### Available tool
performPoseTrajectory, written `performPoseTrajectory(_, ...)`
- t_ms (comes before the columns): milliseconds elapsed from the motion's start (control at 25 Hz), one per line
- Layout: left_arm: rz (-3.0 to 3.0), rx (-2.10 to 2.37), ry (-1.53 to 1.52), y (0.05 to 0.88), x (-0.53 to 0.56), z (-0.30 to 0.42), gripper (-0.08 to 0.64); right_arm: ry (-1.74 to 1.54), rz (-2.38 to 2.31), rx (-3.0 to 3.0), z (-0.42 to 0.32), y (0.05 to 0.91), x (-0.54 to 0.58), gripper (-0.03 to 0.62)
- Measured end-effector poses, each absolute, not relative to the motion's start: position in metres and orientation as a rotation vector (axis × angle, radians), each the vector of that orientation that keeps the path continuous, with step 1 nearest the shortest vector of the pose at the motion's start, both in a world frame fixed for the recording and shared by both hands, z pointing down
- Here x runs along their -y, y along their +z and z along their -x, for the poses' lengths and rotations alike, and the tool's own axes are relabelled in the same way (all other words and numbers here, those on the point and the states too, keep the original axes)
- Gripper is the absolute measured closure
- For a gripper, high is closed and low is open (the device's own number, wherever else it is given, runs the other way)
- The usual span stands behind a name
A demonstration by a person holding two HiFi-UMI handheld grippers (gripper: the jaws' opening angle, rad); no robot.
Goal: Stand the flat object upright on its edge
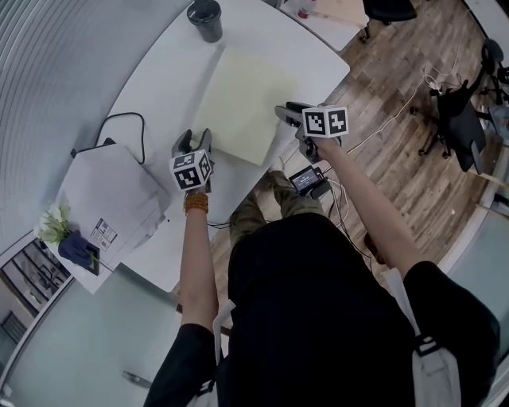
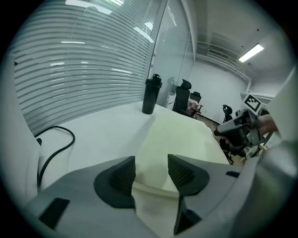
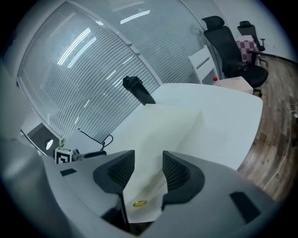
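A pale yellow-green flat board (image 1: 246,103) lies on the white table (image 1: 159,87). My left gripper (image 1: 193,141) is at the board's near left corner. In the left gripper view the board (image 2: 186,135) runs away from the left gripper (image 2: 151,172), whose jaws stand apart with the board's edge in the gap and neither pad pressing. My right gripper (image 1: 285,114) is at the board's right corner. In the right gripper view the board (image 3: 158,135), with a small yellow dot on its corner, sits loosely between the spread jaws of the right gripper (image 3: 149,169).
A dark bottle (image 1: 205,19) stands at the table's far end, just beyond the board. A black cable (image 1: 127,119) curls on the left. A white box (image 1: 111,199) and a small plant (image 1: 56,226) sit at the near left. Office chairs (image 1: 457,111) stand on the wood floor to the right.
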State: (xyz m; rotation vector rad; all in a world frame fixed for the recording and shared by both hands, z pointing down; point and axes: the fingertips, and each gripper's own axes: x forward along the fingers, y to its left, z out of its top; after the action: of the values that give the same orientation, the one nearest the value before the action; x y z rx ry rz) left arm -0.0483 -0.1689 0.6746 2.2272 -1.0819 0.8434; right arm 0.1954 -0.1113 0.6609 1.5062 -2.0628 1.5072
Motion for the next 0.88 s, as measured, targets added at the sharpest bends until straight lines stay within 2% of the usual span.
performPoseTrajectory(80,-2.227,1.062,0.865,0.676,0.152,0.047,0.356,1.481,-1.480,2.057,-0.192,0.666,0.115,0.416)
performPoseTrajectory(480,-2.050,0.891,0.741,0.670,0.044,0.048,0.356,1.312,-1.278,2.129,-0.186,0.670,0.125,0.411)
performPoseTrajectory(600,-2.028,0.960,0.683,0.664,0.056,0.060,0.337,1.248,-1.256,2.113,-0.195,0.672,0.126,0.411)
performPoseTrajectory(880,-2.024,0.919,0.697,0.675,0.102,0.046,0.336,1.437,-1.206,2.077,-0.195,0.690,0.122,0.393)
